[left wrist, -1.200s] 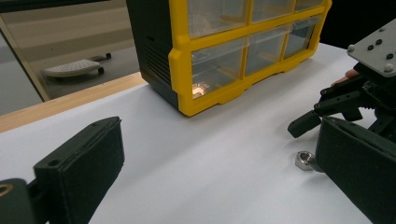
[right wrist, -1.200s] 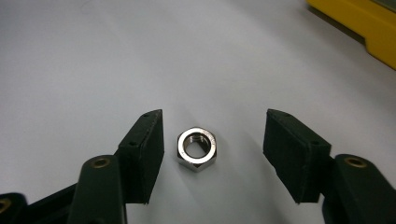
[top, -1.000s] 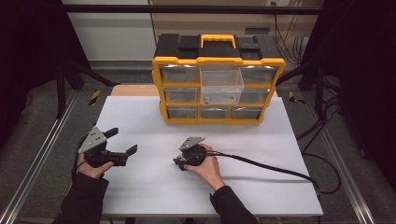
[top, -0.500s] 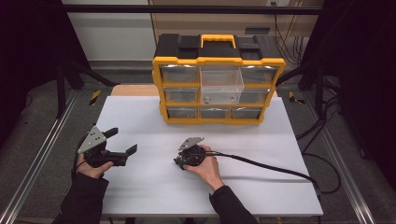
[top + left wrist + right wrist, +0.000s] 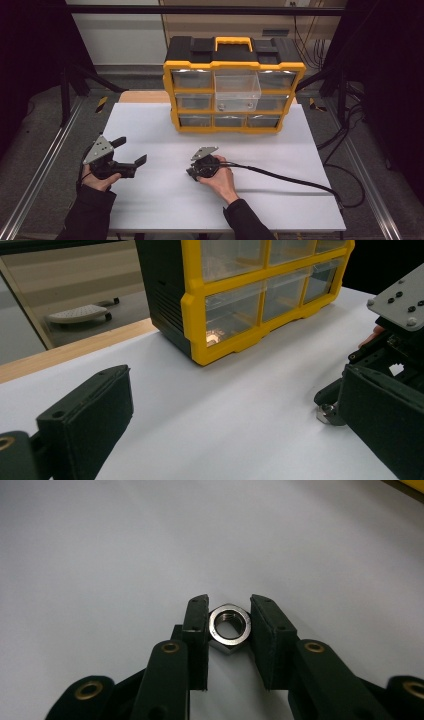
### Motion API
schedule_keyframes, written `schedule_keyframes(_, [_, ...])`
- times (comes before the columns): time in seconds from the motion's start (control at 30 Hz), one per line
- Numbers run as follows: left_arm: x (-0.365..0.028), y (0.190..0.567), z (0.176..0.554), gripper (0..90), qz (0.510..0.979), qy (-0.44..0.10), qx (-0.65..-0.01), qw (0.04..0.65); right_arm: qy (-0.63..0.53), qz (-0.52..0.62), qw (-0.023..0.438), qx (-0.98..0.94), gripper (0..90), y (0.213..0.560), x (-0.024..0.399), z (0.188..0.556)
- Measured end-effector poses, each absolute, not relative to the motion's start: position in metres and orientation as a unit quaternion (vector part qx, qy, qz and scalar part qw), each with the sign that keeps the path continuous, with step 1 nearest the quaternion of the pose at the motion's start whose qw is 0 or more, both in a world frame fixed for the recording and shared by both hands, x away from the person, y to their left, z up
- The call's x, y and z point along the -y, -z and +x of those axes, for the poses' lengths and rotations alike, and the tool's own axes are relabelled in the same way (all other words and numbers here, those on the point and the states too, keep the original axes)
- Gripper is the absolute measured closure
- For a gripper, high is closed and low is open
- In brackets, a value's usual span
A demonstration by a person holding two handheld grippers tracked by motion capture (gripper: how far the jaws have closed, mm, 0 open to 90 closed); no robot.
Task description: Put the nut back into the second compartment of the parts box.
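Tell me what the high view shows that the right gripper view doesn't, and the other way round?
The high view adds the yellow drawer box with one clear drawer pulled out, and the open left tongs. The right gripper view adds a shiny hex nut up close. It sits between the right tongs, which have just been closing and now press its sides. Both views share the white table and the right tongs.

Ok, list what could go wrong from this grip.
1. The right gripper, whose jaws have just been closing, meets the hex nut only at its narrow sides; the smooth metal might slip out or twist on lifting.
2. The nut lies flat on the white table, so the fingertips may scrape the surface.
3. The pulled-out clear drawer looks easy to knock.
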State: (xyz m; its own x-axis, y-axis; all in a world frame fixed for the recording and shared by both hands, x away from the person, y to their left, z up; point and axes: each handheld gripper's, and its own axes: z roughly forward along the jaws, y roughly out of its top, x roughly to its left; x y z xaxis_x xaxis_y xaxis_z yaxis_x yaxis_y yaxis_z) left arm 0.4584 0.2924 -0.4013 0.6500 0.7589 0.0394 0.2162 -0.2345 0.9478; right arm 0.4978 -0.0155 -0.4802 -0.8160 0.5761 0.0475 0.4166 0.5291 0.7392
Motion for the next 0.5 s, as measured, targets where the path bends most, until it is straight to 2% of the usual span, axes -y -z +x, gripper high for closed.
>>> schedule_keyframes(0.5, [-0.291, 0.401, 0.458, 0.6, 0.743, -0.259, -0.328, 0.523, -0.406, 0.268, 0.099, -0.868, 70.4, 0.458, 0.024, 0.493])
